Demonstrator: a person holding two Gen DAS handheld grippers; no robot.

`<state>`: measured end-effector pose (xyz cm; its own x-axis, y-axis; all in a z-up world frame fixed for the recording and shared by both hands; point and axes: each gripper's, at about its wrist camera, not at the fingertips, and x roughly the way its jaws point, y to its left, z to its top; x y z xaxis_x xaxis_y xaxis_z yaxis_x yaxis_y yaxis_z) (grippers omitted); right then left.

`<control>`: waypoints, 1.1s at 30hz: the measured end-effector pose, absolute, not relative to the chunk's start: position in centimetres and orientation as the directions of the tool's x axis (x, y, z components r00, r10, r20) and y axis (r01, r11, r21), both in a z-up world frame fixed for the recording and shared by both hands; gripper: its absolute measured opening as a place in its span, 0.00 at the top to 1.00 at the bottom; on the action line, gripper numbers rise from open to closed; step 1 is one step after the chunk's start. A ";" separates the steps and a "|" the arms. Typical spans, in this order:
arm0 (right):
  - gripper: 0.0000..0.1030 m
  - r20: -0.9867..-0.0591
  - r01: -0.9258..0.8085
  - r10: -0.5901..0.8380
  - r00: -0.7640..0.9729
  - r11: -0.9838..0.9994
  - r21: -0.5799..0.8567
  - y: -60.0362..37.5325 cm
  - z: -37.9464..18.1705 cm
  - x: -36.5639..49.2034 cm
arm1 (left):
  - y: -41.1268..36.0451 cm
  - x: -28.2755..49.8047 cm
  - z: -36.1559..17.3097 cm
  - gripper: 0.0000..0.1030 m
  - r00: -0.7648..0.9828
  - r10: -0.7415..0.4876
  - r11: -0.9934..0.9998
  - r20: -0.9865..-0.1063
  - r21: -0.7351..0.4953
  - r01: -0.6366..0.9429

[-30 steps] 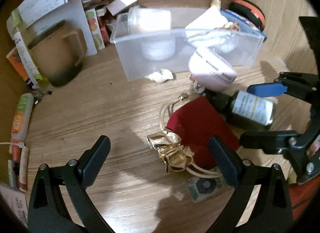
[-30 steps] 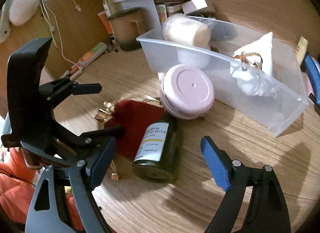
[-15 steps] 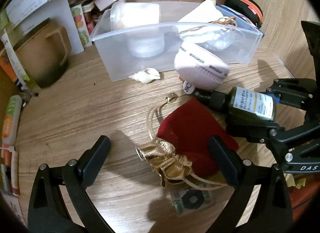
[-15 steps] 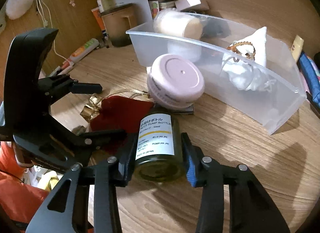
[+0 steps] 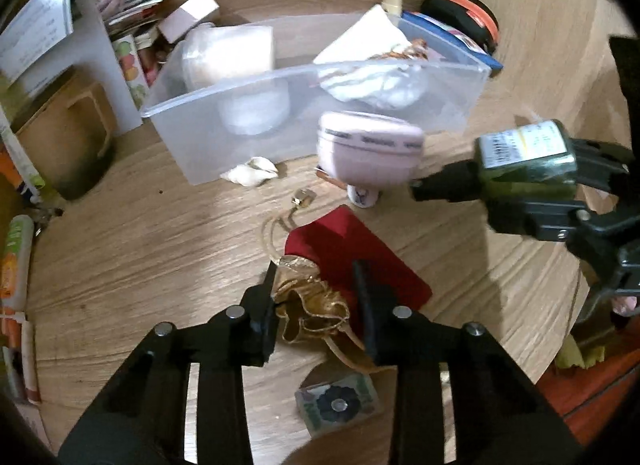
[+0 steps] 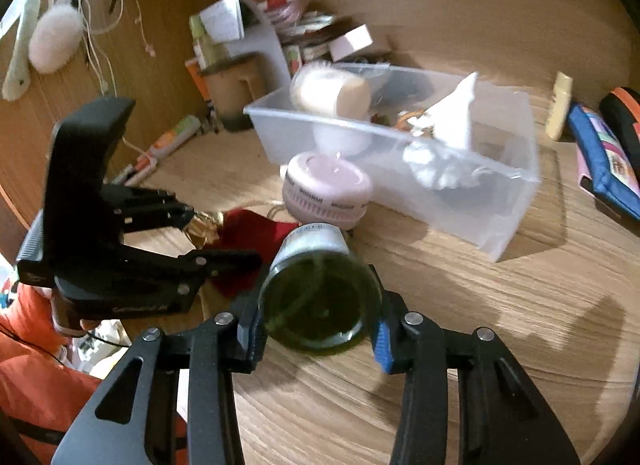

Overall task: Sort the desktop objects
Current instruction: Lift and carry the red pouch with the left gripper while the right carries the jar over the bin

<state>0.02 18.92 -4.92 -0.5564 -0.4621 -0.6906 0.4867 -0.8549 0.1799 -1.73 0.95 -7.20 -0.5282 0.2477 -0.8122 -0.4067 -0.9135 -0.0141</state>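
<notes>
While the bottle [image 6: 320, 297] is being clamped in the right gripper [image 6: 320, 329] at lower centre, clear of the desk [image 6: 500, 305], the pouch [image 5: 316, 301] is being pinched by the left gripper [image 5: 316, 297], probably for binning [image 5: 192, 133].

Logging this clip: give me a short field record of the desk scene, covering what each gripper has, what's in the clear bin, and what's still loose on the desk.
left gripper: shut on the gold ruffled neck of the red pouch
right gripper: shut on the dark green bottle, which is lifted off the desk
clear bin: holds a white cylindrical container and white cloth items
loose on desk: pink round case against the bin's front wall, seashell, small patterned packet
</notes>
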 end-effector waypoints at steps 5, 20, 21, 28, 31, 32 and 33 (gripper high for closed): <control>0.63 -0.654 0.468 -0.480 -0.585 -0.858 0.211 20.1 -4.2 0.3 | 0.0 -1.5 -5.5 0.70 -0.575 0.244 -0.932 -0.781 -0.025 -0.361; 0.63 -0.576 0.460 -0.493 -0.652 -0.861 0.216 23.0 -0.9 0.6 | -2.7 -1.3 -0.3 0.70 -0.693 0.199 -0.966 -0.694 -0.021 -0.256; 0.63 -0.574 0.458 -0.489 -0.657 -0.863 0.212 23.1 -0.6 0.4 | -2.8 -1.5 0.1 0.70 -0.699 0.197 -0.968 -0.687 -0.023 -0.250; 0.63 -0.552 0.431 -0.447 -0.704 -0.886 0.168 23.9 1.0 -0.5 | -2.7 -3.1 2.8 0.70 -0.728 0.213 -0.964 -0.652 -0.019 -0.265; 0.63 -0.544 0.420 -0.431 -0.720 -0.895 0.153 24.3 1.5 -1.1 | -2.5 -4.1 3.6 0.70 -0.731 0.228 -0.960 -0.643 -0.025 -0.278; 0.63 -0.544 0.411 -0.420 -0.726 -0.900 0.147 24.4 1.7 -1.5 | -2.4 -4.6 3.9 0.70 -0.729 0.237 -0.958 -0.642 -0.031 -0.285; 0.63 -0.544 0.406 -0.415 -0.729 -0.902 0.145 24.5 1.7 -1.7 | -2.3 -5.0 4.1 0.70 -0.727 0.245 -0.956 -0.641 -0.036 -0.290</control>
